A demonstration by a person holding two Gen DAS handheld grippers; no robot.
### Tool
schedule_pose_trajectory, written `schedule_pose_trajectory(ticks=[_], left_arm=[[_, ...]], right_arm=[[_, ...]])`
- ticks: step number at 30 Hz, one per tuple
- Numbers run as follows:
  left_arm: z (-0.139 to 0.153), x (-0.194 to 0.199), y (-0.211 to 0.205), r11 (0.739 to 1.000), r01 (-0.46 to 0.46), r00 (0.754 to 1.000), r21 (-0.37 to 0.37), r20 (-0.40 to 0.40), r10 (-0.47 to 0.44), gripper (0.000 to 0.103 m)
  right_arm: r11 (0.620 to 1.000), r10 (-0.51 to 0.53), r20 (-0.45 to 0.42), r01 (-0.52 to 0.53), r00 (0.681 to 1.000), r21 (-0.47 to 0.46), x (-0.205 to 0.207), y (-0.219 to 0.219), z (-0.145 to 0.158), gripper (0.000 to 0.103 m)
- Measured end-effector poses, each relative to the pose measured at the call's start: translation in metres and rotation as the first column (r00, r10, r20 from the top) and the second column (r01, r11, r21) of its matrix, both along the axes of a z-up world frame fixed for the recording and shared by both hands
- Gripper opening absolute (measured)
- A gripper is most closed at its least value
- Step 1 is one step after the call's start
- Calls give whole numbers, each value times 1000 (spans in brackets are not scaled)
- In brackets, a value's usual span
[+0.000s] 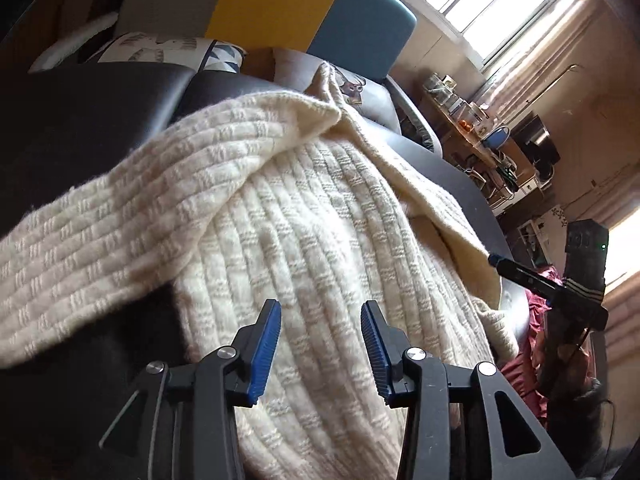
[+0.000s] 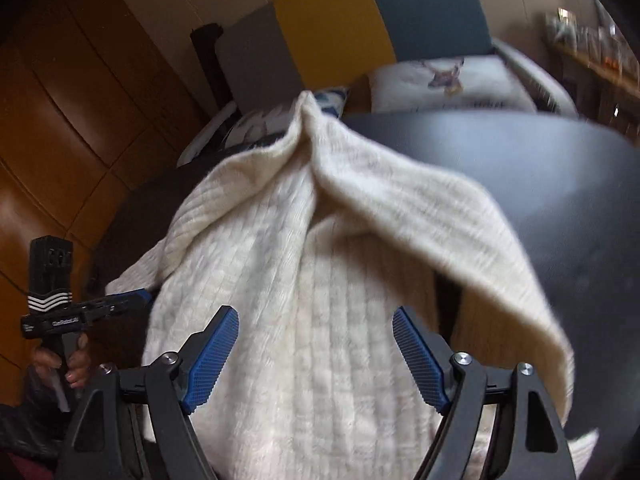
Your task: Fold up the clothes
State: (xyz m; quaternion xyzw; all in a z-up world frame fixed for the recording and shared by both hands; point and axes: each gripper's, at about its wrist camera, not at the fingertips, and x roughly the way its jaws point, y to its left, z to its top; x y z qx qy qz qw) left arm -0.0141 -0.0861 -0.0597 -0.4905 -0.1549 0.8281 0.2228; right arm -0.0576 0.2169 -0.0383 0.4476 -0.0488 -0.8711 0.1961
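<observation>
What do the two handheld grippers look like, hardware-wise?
Both match: black angular plastic linkage arms with silver pivot screws, and blue ribbed pads on the fingers. Left gripper; right gripper. Seen from the side, each is a black pistol-grip unit with a boxy block on top, white chevron stripes and a blue-tipped bar. A thin dark cable hangs below the right one in the left wrist view.

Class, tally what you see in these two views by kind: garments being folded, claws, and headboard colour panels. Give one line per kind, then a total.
Cream knitted sweater: 1
Claws, left claw and right claw: 2
Headboard panels, grey, yellow, blue: 3
Total: 6
</observation>
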Motion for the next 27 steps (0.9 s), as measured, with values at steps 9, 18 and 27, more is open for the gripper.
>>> schedule_pose_trajectory(ticks=[9,18,27], left_arm=[[-20,-49,56,994,107,994,-27,22,-106,46],[-44,-60,68,985,155,986,-80,69,-150,50],[-50,-52,67,969,213,976,-125,73,-205,50]], right_arm=[[911,-24,-36,36,999,410,-56,-4,-42,70],[844,-90,-131,145,987,517,-84,19,-58,13],[931,-318,80,295,945,213,-158,100,-53,20]])
